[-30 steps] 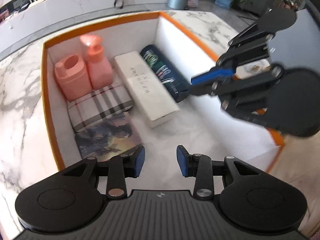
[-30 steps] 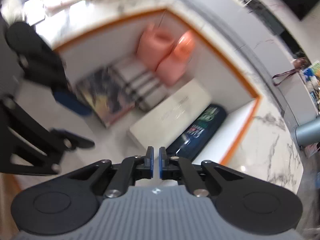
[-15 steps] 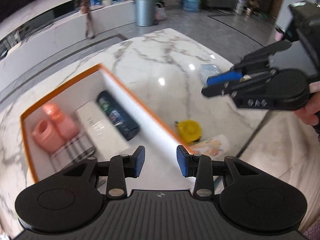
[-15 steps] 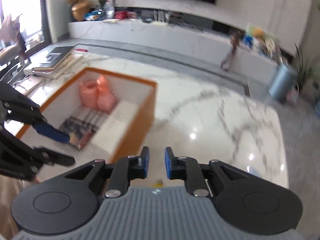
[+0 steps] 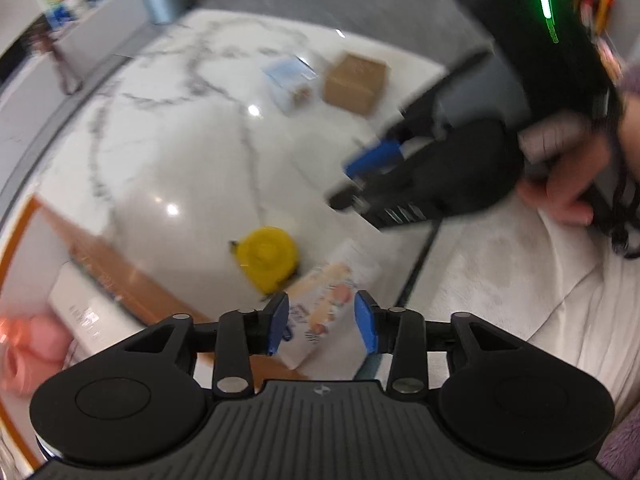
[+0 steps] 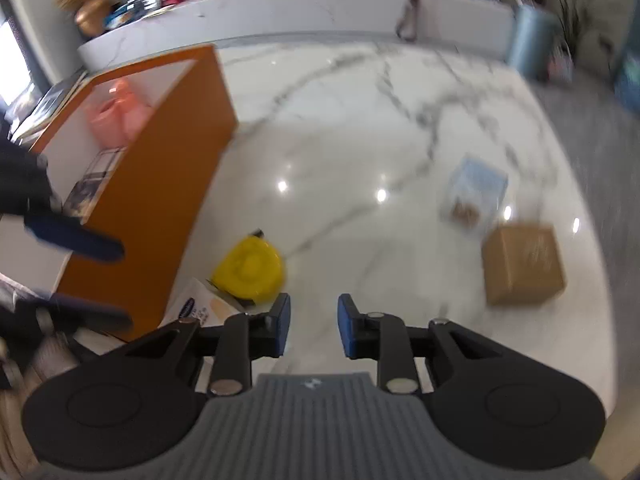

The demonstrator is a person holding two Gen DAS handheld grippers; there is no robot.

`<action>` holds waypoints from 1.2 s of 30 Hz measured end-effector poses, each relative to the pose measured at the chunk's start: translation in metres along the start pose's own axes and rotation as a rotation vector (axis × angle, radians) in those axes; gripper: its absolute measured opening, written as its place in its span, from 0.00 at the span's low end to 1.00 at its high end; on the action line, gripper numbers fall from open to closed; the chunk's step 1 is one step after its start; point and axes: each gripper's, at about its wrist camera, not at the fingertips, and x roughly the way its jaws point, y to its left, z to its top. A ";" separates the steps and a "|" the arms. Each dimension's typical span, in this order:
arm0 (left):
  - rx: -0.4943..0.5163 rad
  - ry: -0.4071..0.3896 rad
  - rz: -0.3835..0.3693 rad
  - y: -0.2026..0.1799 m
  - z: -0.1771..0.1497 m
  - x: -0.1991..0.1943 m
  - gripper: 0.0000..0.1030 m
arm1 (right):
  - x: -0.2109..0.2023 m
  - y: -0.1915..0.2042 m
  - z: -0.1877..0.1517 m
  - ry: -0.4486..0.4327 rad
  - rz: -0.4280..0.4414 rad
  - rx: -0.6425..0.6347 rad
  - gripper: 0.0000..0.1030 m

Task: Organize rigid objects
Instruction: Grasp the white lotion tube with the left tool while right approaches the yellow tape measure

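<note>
Four loose things are still waiting on the marble table [image 6: 360,128] beside my orange box [image 6: 168,152].
I'm looking away from the packed box now, both cameras having swung out to the cardboard box [image 6: 522,264], blue carton [image 6: 476,190], printed carton [image 5: 328,300] and yellow tape measure [image 6: 250,270]. My left gripper [image 5: 322,322] and right gripper [image 6: 313,326] are both opening, nothing between the jaws, so I'm judging the next pick is starting.

Black claw [image 5: 321,322] bodies, blue pads [image 6: 349,330], silver pivot screws, ribbed grey housing behind; purple sleeve cuff beside right claw [image 5: 376,176].
</note>
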 end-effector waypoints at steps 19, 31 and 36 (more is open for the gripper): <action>0.226 0.216 0.028 -0.031 0.030 0.094 0.62 | 0.008 -0.048 -0.005 -0.056 0.140 0.251 0.35; 0.084 0.203 -0.010 -0.020 0.025 0.099 0.51 | 0.017 -0.067 -0.006 -0.051 0.189 0.366 0.36; -0.009 0.112 0.008 -0.015 0.019 0.071 0.51 | 0.014 -0.071 -0.008 -0.079 0.179 0.386 0.36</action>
